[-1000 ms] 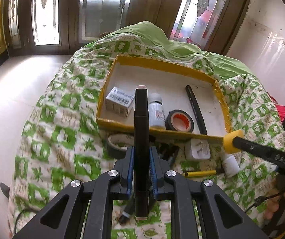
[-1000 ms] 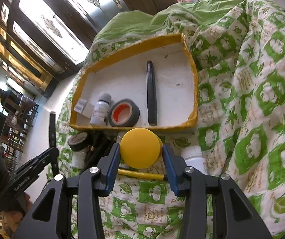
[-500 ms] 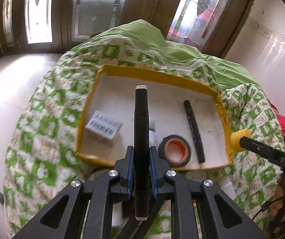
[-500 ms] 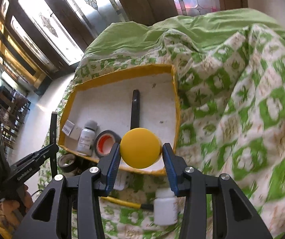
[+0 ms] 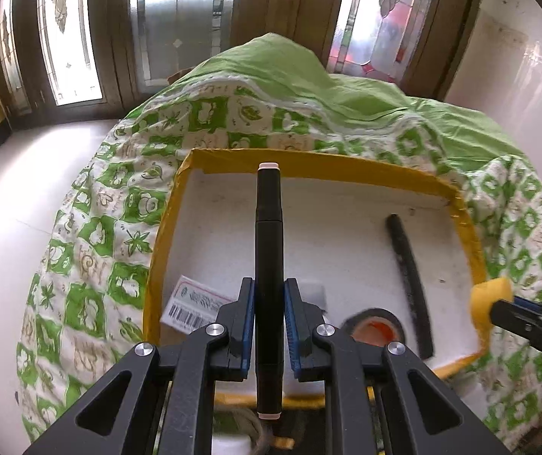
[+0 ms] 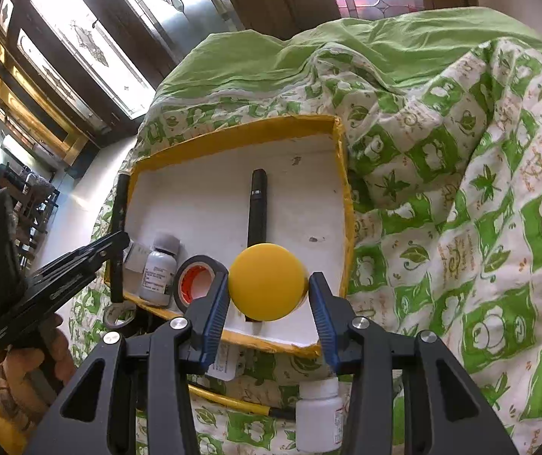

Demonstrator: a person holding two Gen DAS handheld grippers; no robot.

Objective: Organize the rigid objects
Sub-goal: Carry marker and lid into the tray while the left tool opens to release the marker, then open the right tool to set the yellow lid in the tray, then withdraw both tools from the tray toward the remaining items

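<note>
Left gripper clamped black marker; right gripper gripped yellow cap. Risk judged: marker striking bottle inside tray.

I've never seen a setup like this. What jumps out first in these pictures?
Two black tongs held over a bed with a green-and-white quilt. The left tongs pinch a long black marker that points into a yellow-rimmed white tray; the right tongs hold a bright yellow ball-like thing above the tray's near edge. In the tray lie a black tape roll, a small white bottle and another black pen.
</note>
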